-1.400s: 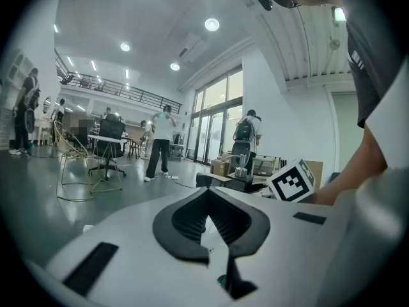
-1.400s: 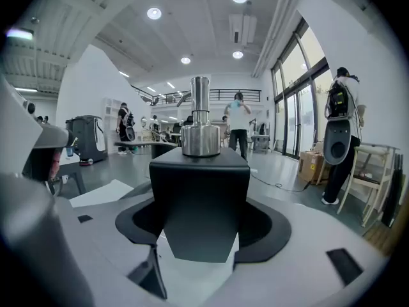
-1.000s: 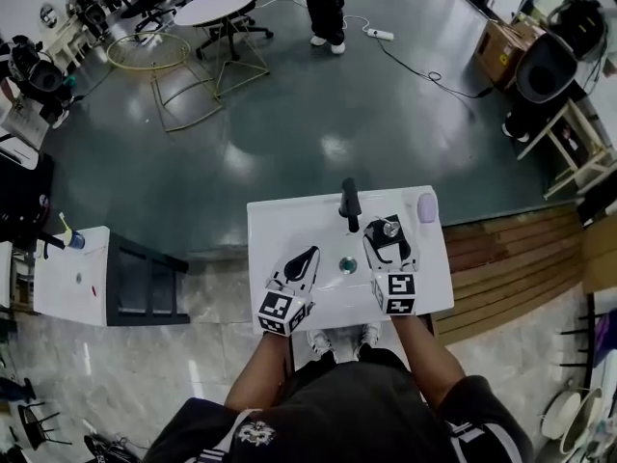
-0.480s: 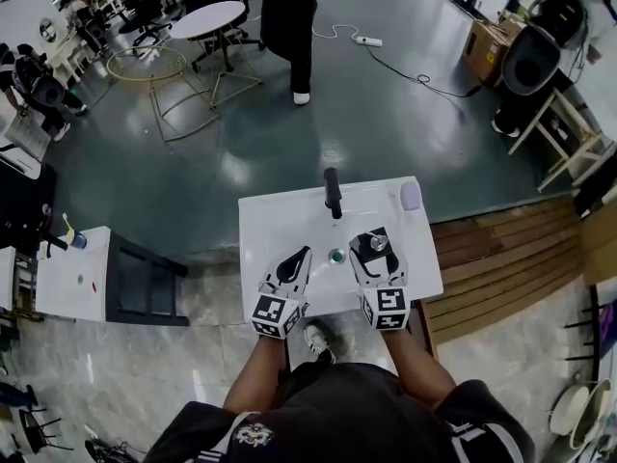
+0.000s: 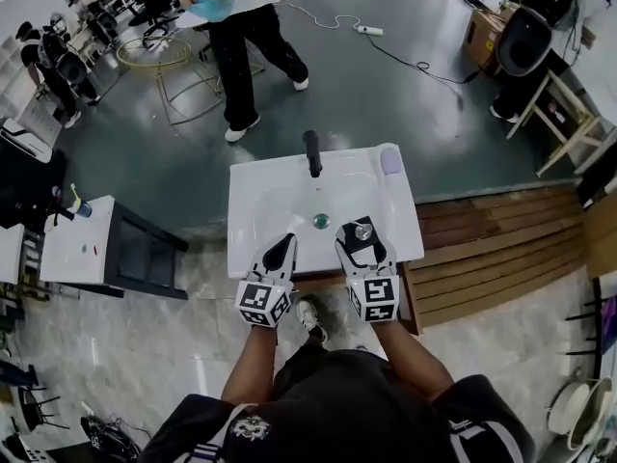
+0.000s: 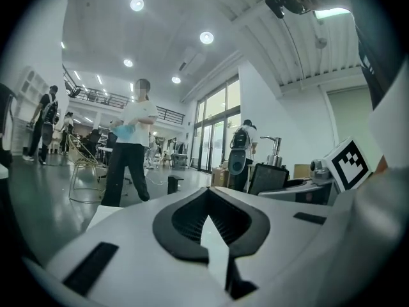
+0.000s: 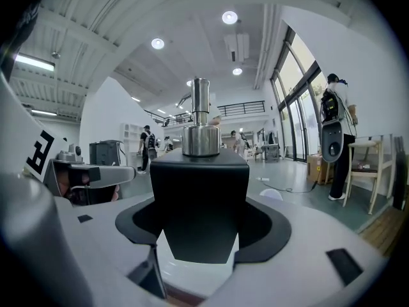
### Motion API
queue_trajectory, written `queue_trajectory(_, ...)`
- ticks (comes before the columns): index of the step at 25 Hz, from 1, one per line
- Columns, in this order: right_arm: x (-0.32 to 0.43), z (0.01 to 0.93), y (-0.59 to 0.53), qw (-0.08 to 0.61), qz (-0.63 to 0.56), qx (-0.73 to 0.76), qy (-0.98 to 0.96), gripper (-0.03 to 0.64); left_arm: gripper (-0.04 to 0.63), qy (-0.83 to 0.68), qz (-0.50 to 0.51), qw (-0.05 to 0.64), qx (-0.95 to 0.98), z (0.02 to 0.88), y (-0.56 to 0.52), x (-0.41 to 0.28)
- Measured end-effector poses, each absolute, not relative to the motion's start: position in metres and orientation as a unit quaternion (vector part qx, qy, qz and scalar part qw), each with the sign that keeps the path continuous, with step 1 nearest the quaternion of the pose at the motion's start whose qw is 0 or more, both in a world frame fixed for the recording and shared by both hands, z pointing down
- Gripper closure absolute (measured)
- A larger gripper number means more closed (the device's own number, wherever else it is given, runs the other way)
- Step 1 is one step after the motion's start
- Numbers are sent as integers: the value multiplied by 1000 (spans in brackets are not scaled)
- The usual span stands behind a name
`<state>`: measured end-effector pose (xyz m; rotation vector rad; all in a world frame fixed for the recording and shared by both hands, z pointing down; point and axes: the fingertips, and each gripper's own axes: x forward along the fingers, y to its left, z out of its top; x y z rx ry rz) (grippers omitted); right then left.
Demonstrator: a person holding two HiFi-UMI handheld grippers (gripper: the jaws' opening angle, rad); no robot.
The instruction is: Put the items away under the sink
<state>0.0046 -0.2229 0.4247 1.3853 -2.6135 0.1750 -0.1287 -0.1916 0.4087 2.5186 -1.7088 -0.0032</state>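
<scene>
From the head view, I have both grippers over the front edge of the white sink (image 5: 258, 193), with the black tap (image 5: 311, 152) behind them. The right gripper (image 5: 359, 241) carries the black soap dispenser (image 5: 363, 230) upright above the basin's front rim. The left gripper (image 5: 285, 249) is just beside it and carries nothing. A pale purple thing (image 5: 390, 160) lies on the sink's far right corner. The cupboard below is hidden from here.

In the left gripper view, the left gripper (image 6: 208, 197) has its fingers clenched tip to tip on nothing.

In the right gripper view, the right gripper (image 7: 201, 226) has its fingers grasping the dispenser (image 7: 199, 194) by the flat sides of its square body. The steel pump (image 7: 200, 123) stands clear above.

I judge the bottle stiff and smooth-sided, so it could slide in the pads. If it is full, it will have some weight. The body is the right place to hold it; I'd leave the pump alone, since it may depress, and keep the bottle upright.
</scene>
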Motion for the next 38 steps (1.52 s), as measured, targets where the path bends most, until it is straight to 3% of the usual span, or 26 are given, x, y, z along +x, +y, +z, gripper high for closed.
queue_trajectory(15,33,421,-124,96,34,430,-897,291,595,-579,31,66,812,430,-80,-79)
queue_trajectory(38,-26,528,-67,160,41,467,-869,291,595,-582,33,73,809,504,-45,-156)
